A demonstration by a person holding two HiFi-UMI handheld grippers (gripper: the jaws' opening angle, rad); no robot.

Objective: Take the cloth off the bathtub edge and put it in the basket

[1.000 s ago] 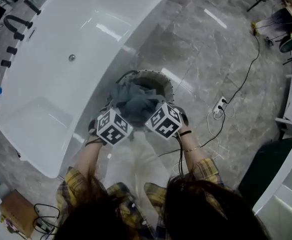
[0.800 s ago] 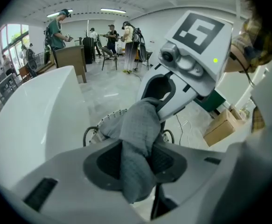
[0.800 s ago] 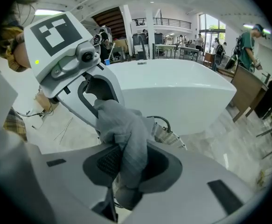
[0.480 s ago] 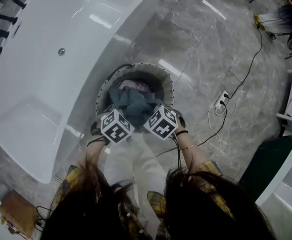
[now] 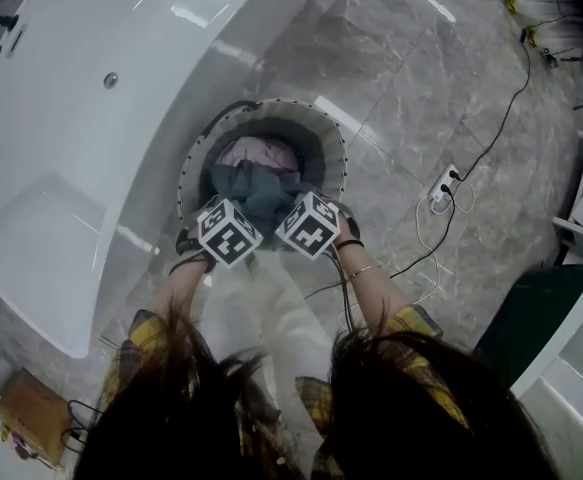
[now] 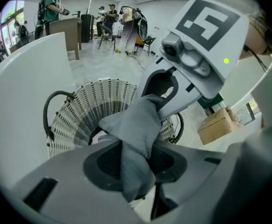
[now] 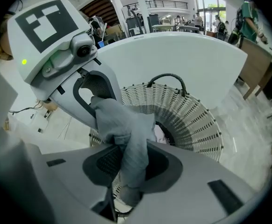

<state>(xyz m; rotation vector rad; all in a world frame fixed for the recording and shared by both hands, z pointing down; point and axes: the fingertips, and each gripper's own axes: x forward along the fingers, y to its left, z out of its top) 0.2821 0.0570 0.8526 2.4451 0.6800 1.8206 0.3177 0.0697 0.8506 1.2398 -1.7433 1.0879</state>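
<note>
Now the grey cloth (image 5: 261,193) hung lower than a second before. Then it had covered most of the mouth of the basket (image 5: 336,163). At this moment the mouth lay open to view, and a pink thing (image 5: 256,153) showed inside, at the far side of the basket. The cloth was bunched over the near side of the basket's mouth, and its lower part seemed to dip already below the rim.

The left claw (image 5: 239,213) had a fold of the cloth pinched between its jaws, which stood only a little apart, because of the thick fabric. The right claw (image 5: 289,208) gripped another fold in the same manner, its jaws also narrow around the cloth. The two claws were close to each other, just above the near rim of the basket. I judged that the carrying was nearly finished: the cloth was off the bathtub (image 5: 91,98) and over the basket, and only the letting go remained.

The basket stood on a grey marble floor (image 5: 421,78), touching or almost touching the white bathtub at its left. To the right of the basket a black cable (image 5: 491,138) ran over the floor to a socket block (image 5: 443,190). Well behind the basket, at the person's left, lay a cardboard box (image 5: 31,418). Far beyond the basket some people (image 6: 126,22) stood in a bright hall.
</note>
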